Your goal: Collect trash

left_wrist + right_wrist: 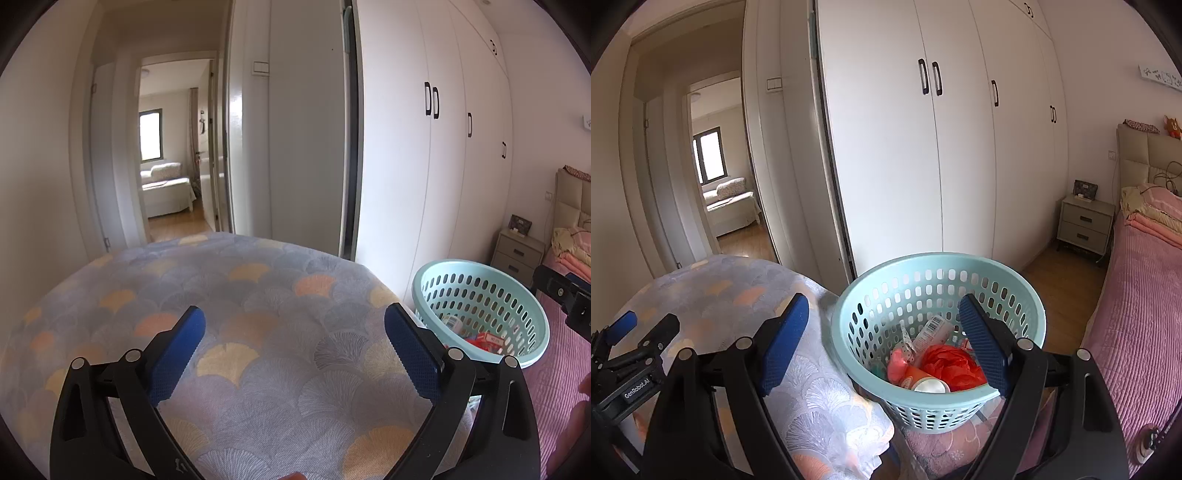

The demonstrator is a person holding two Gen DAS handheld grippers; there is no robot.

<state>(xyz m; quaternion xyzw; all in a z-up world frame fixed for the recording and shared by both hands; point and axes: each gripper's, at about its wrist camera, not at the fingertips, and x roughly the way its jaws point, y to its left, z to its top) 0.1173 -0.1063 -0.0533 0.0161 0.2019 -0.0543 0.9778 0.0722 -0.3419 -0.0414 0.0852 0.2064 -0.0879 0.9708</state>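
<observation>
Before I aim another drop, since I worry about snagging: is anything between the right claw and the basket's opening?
Nothing visible. The right claw is open and empty, and the light blue basket sits just ahead, its top uncovered, with trash such as orange plastic inside. The patterned cover lies beside it, left of the rim.

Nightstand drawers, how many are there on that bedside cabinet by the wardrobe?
2. The nightstand shows an upper drawer and a lower drawer directly beneath it, each with a dark handle. No further drawers show on its front.
</observation>
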